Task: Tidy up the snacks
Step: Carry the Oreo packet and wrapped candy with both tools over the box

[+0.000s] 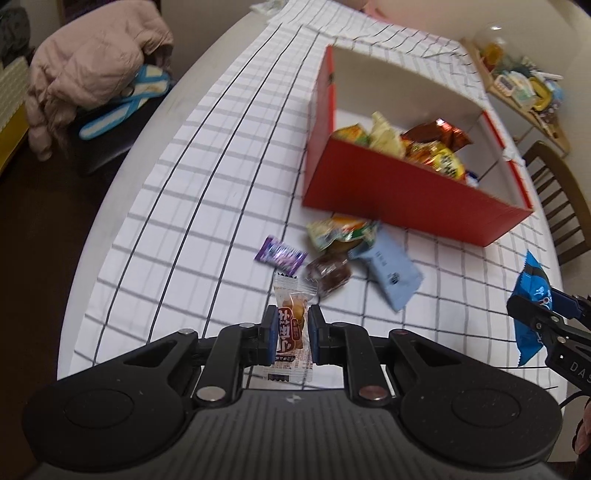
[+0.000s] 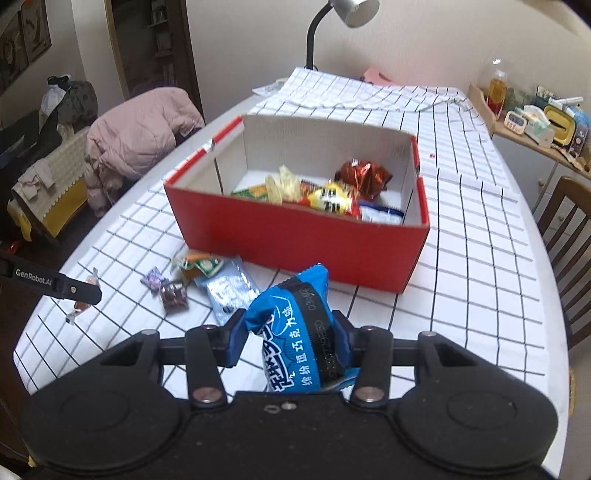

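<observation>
My left gripper (image 1: 291,338) is shut on a small clear-wrapped snack with a brown label (image 1: 291,328), held above the checked tablecloth. My right gripper (image 2: 288,334) is shut on a blue snack packet (image 2: 295,332), also lifted off the table; the same blue packet (image 1: 532,310) shows at the right edge of the left wrist view. An open red box (image 2: 295,240) with several snacks inside stands ahead. Loose in front of it lie a purple candy (image 1: 280,254), a dark brown sweet (image 1: 328,273), a green-orange packet (image 1: 340,229) and a pale blue packet (image 1: 388,269).
The table (image 1: 184,166) has a rounded edge on the left, with a chair bearing a pink jacket (image 1: 96,74) beyond it. A wooden chair (image 2: 569,240) stands at the right. A lamp (image 2: 347,14) rises behind the box, and a cluttered shelf (image 2: 535,122) is far right.
</observation>
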The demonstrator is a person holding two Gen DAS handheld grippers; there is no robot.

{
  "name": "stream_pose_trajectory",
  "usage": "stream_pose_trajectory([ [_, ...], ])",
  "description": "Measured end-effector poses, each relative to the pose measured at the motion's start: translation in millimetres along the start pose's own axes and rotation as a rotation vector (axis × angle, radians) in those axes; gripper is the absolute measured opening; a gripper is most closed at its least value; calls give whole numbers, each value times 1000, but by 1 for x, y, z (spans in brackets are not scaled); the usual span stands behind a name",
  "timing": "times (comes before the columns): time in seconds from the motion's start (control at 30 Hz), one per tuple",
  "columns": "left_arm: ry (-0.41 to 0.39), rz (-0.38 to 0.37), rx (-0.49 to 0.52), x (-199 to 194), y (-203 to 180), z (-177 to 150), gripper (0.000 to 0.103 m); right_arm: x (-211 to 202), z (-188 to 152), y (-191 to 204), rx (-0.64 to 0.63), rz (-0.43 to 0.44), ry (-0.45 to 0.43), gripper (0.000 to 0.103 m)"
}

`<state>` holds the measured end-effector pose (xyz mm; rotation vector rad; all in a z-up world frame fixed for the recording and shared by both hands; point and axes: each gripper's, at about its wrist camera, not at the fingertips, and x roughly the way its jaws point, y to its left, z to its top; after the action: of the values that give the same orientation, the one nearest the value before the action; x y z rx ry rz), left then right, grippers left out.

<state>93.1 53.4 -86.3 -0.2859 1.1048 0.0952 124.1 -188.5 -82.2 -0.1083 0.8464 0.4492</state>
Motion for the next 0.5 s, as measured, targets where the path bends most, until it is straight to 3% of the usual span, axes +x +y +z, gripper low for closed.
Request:
stream_pose_trajectory([
  [0.5, -150, -59, 99, -42, -51, 65, 16, -20, 58, -17, 33, -49, -119, 46],
])
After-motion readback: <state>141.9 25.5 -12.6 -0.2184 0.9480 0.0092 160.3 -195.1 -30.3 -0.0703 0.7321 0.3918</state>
